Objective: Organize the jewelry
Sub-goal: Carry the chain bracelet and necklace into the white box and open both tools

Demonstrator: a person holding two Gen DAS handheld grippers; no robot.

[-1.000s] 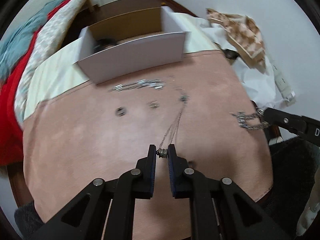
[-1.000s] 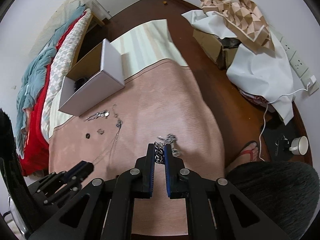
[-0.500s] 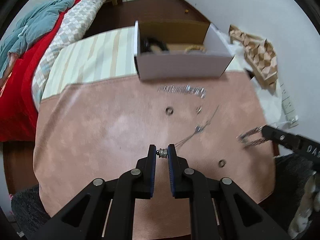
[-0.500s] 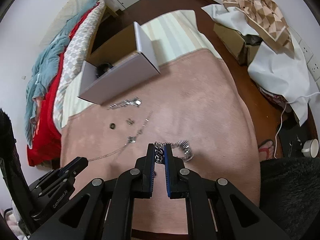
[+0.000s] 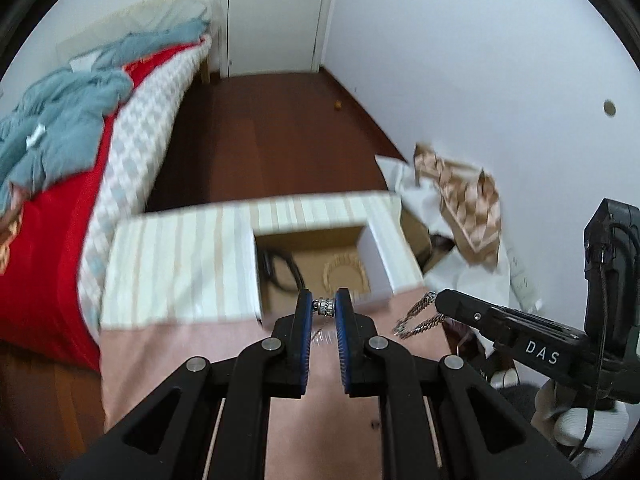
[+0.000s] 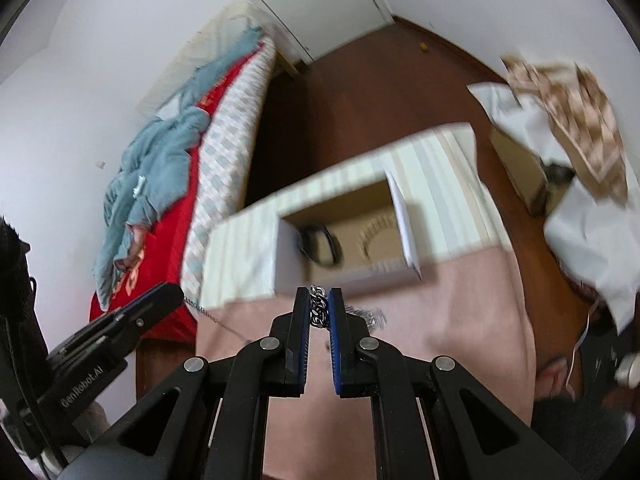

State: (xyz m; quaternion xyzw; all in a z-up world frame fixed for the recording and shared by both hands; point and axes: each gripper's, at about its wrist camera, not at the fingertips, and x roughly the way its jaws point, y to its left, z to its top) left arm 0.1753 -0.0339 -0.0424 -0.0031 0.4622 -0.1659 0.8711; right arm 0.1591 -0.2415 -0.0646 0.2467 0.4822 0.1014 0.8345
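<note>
My left gripper (image 5: pixel 324 306) is shut on the silver clasp of a thin necklace (image 5: pixel 325 306), lifted just in front of the open white cardboard box (image 5: pixel 376 257). My right gripper (image 6: pixel 319 312) is shut on a chunky silver chain bracelet (image 6: pixel 318 309) that dangles below its tips (image 5: pixel 418 318), also raised near the box (image 6: pixel 404 216). The box holds a black ring-shaped item (image 5: pixel 280 270) and a beige bracelet (image 5: pixel 346 276). The thin necklace trails from the left gripper (image 6: pixel 160 300) in the right wrist view.
The box stands on a striped cloth (image 5: pixel 176 264) behind the pink mat (image 5: pixel 168 360) on the table. A bed with red and blue covers (image 5: pixel 60 152) lies left. Crumpled cloth and paper (image 5: pixel 460 192) lie right by the wall.
Both grippers have lifted their chains off the pink mat and moved forward towards the box, which now sits just ahead of the fingertips. The view has tilted up towards the room.
</note>
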